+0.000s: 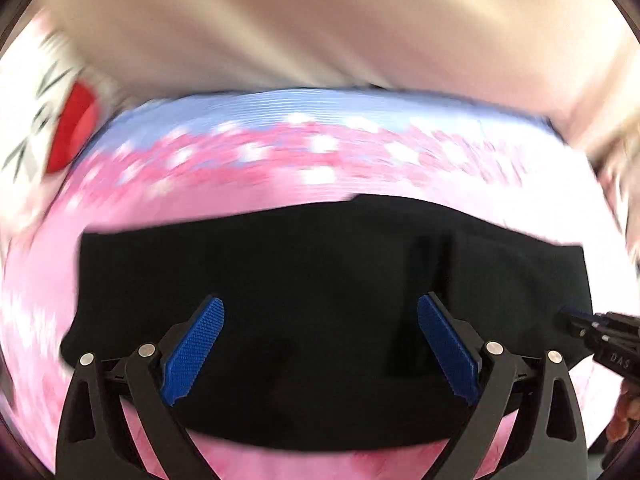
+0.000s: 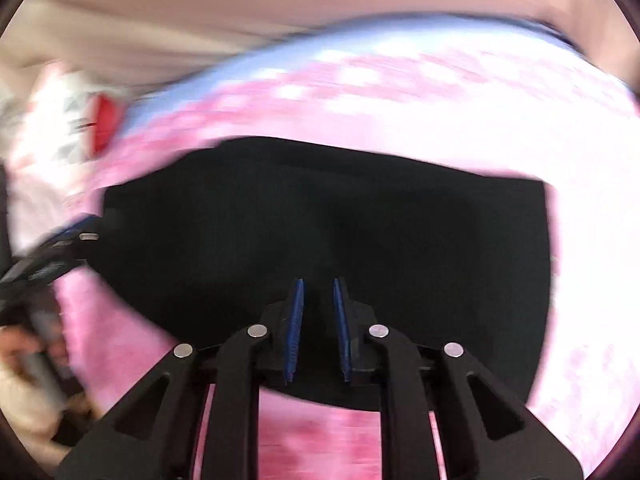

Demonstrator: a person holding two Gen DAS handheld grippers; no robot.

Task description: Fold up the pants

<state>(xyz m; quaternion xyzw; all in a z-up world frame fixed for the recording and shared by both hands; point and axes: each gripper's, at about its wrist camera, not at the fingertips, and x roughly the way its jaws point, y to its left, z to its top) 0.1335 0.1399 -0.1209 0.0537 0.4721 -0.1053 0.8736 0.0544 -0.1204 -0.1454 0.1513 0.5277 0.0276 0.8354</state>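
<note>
- The black pants (image 1: 320, 312) lie as a compact folded rectangle on the pink floral bedspread (image 1: 248, 184), so the folding looks nearly or fully done.
- The left gripper (image 1: 320, 344) hangs above them, fingers spread wide, holding nothing.
- The right gripper (image 2: 319, 328) has its fingers drawn near together with a narrow gap and nothing visibly pinched.
- At most a final smoothing seems left.

We see the black pants (image 1: 320, 280) lying flat as a folded, roughly rectangular bundle on the pink flowered cover (image 1: 280, 184). Their cloth is dark and plain, edges fairly straight, with a layered fold showing toward the right side.
</note>
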